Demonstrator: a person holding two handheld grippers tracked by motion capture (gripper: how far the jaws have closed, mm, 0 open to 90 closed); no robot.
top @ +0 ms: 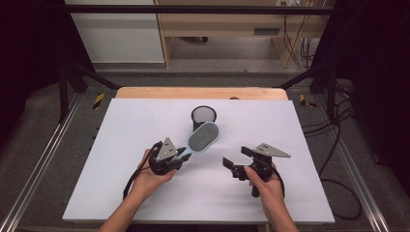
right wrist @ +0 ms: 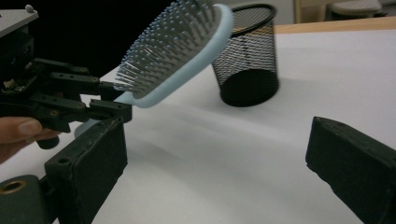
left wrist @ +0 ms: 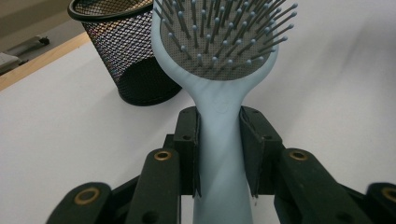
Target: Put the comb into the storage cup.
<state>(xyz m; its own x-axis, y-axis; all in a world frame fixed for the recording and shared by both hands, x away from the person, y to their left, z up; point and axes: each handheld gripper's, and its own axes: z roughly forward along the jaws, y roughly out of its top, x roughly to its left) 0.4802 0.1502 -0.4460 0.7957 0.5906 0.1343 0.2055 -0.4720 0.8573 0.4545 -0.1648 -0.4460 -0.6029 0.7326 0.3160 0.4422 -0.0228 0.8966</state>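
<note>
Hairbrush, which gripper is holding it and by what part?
The left gripper holds the hairbrush by its handle; the right gripper is open, empty.

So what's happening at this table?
A person works with a gripper in each hand. The left gripper is shut on the handle of a pale blue hairbrush, held up off the white table near a black mesh cup. The right gripper has open jaws with nothing between them.
</note>
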